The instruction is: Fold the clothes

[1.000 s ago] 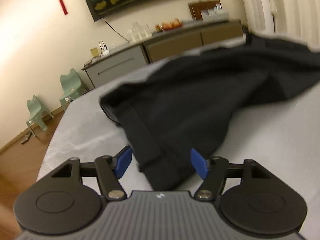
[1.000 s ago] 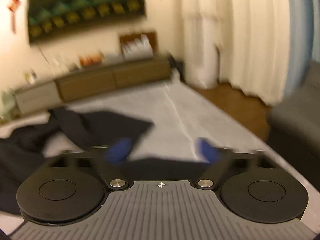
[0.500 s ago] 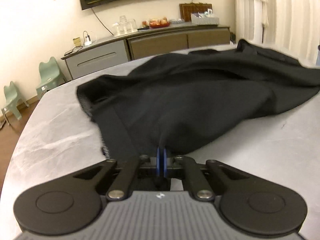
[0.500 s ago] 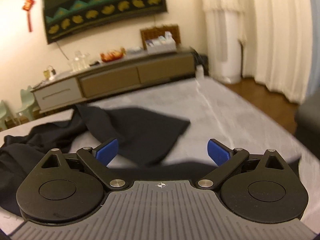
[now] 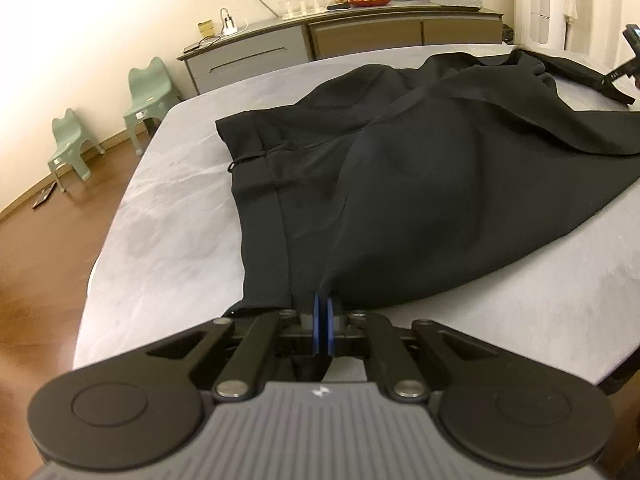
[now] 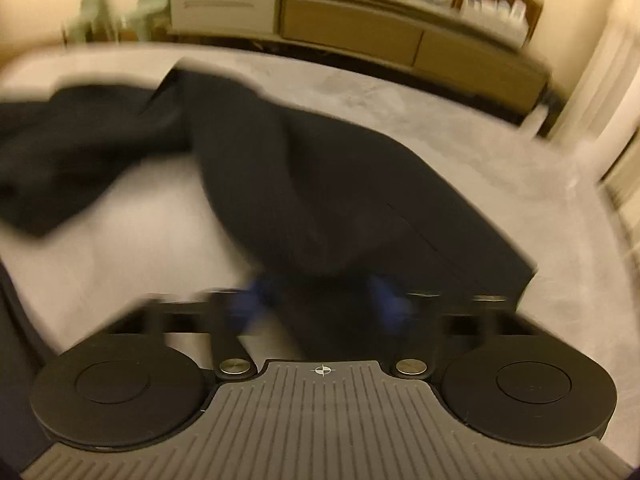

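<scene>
Black trousers (image 5: 400, 184) lie spread over a grey padded table (image 5: 172, 220). In the left wrist view the waistband runs down the left side toward me. My left gripper (image 5: 322, 320) is shut on the near edge of the fabric by the waistband, its blue pads together on the cloth. The right wrist view is blurred by motion. There a trouser leg (image 6: 320, 184) bunches up between the blue pads of my right gripper (image 6: 318, 300). Its jaws are closing but still stand apart around the cloth. The table surface (image 6: 520, 160) shows around the leg.
A long sideboard (image 5: 360, 36) with glasses and a fruit bowl runs along the far wall. Two small green chairs (image 5: 150, 92) stand on the wooden floor left of the table. A flat dark device (image 5: 44, 200) lies on the floor. The table's left edge is close.
My left gripper closed on the trousers' near edge and moved with it. My right gripper swung down over the trouser leg, and its pads have drawn closer around the cloth.
</scene>
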The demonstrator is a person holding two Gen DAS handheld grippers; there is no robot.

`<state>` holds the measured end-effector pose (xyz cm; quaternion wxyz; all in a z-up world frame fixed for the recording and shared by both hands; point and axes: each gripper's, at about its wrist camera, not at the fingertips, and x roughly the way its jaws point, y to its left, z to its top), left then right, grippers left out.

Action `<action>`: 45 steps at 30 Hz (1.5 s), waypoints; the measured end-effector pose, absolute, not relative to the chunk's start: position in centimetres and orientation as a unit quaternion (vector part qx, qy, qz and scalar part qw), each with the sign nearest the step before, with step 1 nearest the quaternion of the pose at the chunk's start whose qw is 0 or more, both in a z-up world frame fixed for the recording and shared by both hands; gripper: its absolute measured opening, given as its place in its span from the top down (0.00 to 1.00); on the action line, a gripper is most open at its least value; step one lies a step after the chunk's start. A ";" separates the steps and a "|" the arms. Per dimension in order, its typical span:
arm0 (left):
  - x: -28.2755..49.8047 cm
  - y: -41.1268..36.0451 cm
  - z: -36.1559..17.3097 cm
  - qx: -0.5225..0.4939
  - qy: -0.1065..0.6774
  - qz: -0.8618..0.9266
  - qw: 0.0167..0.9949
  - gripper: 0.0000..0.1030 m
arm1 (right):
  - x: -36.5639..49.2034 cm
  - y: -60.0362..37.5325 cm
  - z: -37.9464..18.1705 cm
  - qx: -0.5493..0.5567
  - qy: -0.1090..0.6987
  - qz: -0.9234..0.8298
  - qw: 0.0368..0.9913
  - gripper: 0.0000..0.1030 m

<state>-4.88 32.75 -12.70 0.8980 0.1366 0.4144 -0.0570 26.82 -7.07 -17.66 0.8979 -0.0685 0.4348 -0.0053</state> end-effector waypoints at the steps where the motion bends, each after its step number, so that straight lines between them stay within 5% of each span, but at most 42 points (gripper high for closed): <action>1: -5.2 33.1 -12.4 0.135 0.415 -0.056 0.898 0.96 | 27.1 -7.4 -17.0 -0.096 0.419 -0.038 0.902 0.99; 6: -6.5 34.7 -10.8 0.105 0.402 -0.075 0.907 0.94 | 26.8 -11.6 -10.4 -0.109 0.284 -0.227 0.925 0.98; 8: -7.0 34.9 -10.2 0.086 0.391 -0.093 0.912 0.93 | 27.3 -12.1 -10.2 -0.128 0.298 -0.252 0.912 0.72; 10: -7.8 35.3 -9.3 0.060 0.366 -0.104 0.923 0.86 | 25.9 -11.8 -10.2 -0.114 0.295 -0.250 0.915 0.32; 11: -8.0 35.9 -8.6 0.039 0.351 -0.104 0.930 0.84 | 24.8 -11.6 -10.1 -0.102 0.289 -0.246 0.920 0.26; 13: -7.5 37.4 -7.3 -0.007 0.328 -0.087 0.941 0.56 | 22.5 -10.8 -10.2 -0.070 0.277 -0.231 0.930 0.11; 16: -4.2 40.0 -6.2 -0.080 0.301 -0.055 0.949 0.31 | 18.5 -7.0 -11.2 -0.005 0.274 -0.166 0.947 0.09; 22: 10.8 39.6 -9.8 -0.151 0.342 -0.070 0.925 0.17 | 14.3 0.7 -13.3 0.087 0.301 -0.023 0.949 0.07; 26: 18.4 38.8 -14.0 -0.196 0.396 -0.033 0.896 0.17 | 13.0 5.1 -15.1 0.091 0.313 0.038 0.945 0.04; 27: 19.5 38.5 -14.9 -0.211 0.409 -0.037 0.887 0.23 | 13.0 5.6 -15.7 0.086 0.321 0.042 0.942 0.04; 29: 20.6 36.9 -15.2 -0.192 0.418 -0.075 0.885 0.81 | 13.5 6.0 -16.8 0.082 0.336 0.041 0.937 0.04; 30: 20.9 36.0 -14.8 -0.172 0.411 -0.099 0.890 1.00 | 13.7 5.8 -17.2 0.085 0.343 0.038 0.935 0.05; 36: 20.5 37.5 -4.7 -0.195 0.189 -0.069 0.960 1.00 | 15.0 3.7 -17.9 0.087 0.353 0.024 0.931 0.06; 38: 21.8 38.6 -3.4 -0.190 0.208 -0.049 0.958 1.00 | 15.7 3.6 -18.2 0.081 0.357 0.017 0.930 0.06; 39: 22.4 39.1 -2.8 -0.186 0.218 -0.040 0.957 0.97 | 15.9 3.6 -18.3 0.077 0.358 0.018 0.930 0.06; 42: 21.7 38.0 -5.3 -0.136 0.326 -0.075 0.933 0.51 | 16.0 4.0 -18.0 0.064 0.357 0.033 0.931 0.06; 45: 15.7 37.8 -9.3 -0.089 0.367 -0.065 0.924 0.36 | 15.5 4.8 -17.3 0.047 0.351 0.057 0.933 0.05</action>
